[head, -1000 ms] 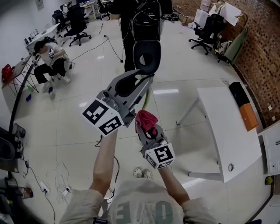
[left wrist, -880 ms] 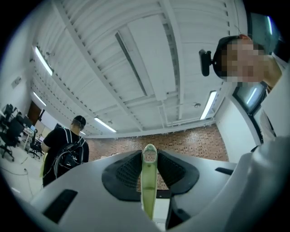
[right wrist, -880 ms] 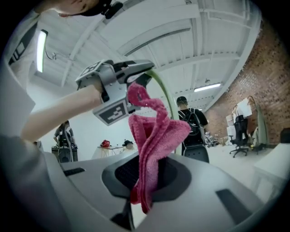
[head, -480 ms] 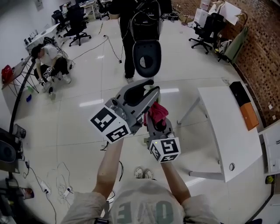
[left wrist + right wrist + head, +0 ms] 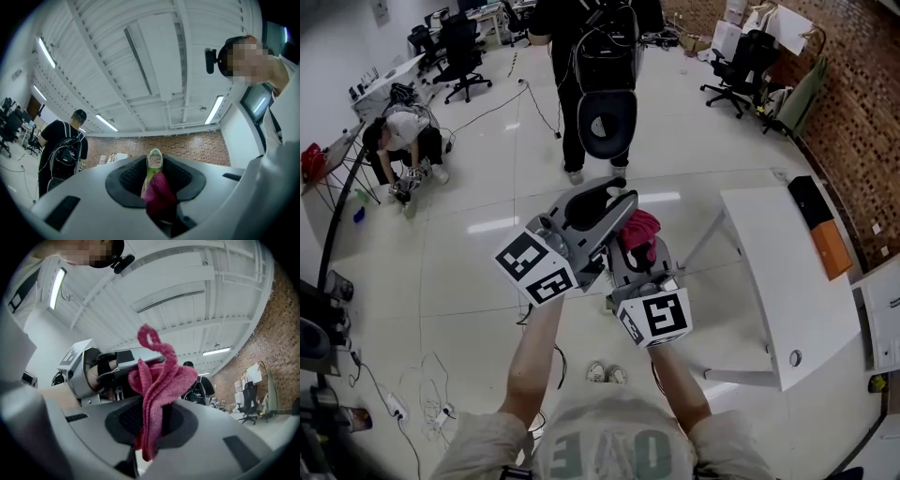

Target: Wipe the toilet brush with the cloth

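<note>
Both grippers are up in front of my chest, side by side, well above the floor [image 5: 487, 187].

Left gripper [image 5: 614, 195]: jaws narrow, closed on the brush [image 5: 153, 160]. Its green-and-white end pokes up between the pads in the left gripper view. Head view doesn't show the brush clearly, as the gripper body covers it.

Right gripper [image 5: 636, 251]: jaws clamped on the cloth [image 5: 157, 380], a pink-red terry rag. One bunch stands up above the pads and a tail hangs below them.

In the head view the cloth sits just beside the tip of the left gripper, on its right. In the left gripper view it covers the lower part of the brush, right at my jaws. Looks like contact; how hard it presses I can't tell.

Background: white table [image 5: 787, 281] to my right, person [image 5: 600, 66] with a black backpack standing ahead, brick wall [image 5: 862, 122] on the far right.
</note>
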Demonstrator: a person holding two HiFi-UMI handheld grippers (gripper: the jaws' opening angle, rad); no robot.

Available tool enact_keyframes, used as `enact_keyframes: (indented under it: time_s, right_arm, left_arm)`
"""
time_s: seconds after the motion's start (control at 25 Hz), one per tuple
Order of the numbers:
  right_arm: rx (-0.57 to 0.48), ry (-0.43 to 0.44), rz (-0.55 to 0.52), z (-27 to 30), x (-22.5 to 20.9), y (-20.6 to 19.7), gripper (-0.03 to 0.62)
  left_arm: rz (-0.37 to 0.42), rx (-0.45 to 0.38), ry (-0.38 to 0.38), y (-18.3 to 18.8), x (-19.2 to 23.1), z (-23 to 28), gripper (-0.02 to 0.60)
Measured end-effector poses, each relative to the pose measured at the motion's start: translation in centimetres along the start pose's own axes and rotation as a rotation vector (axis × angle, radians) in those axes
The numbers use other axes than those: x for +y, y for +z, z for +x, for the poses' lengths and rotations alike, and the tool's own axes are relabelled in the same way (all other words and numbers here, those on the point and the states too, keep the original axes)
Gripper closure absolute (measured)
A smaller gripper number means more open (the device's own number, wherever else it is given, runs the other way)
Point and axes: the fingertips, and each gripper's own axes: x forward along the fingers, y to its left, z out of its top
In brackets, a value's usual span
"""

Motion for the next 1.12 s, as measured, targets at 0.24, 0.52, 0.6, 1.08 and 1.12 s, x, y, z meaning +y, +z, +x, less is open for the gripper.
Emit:
enact_keyframes:
  time_s: [0.24,0.52,0.6,1.08,1.12]
  right_arm:
    - [-0.002,0.018,0.032,-3.5,-0.6,-1.9,0.563]
    - [0.216,-0.270,0.085,-7.2,-10.0,-10.4,0.563]
    - [0.248,-0.304,0.075,-7.8,-11.9,-11.6,0.563]
    - [0.285,-0.334,0.104,-8.5,-15.0,-14.3,0.563]
    - [0.289,-0.331,0.107,-8.4,-15.3,-14.6,0.563]
  left_arm:
    - [-0.019,-0.055,-0.045,-0.2,2.2,-0.9,0.471]
    - [-0.041,-0.060,-0.280,-4.3,2.6,-2.9,0.471]
    - [-0.099,-0.048,-0.374,-6.1,2.1,-3.2,0.471]
    - [-0.176,0.046,-0.491,-12.5,1.6,-1.2,0.471]
    - [-0.175,0.047,-0.488,-12.8,1.8,-0.9,0.471]
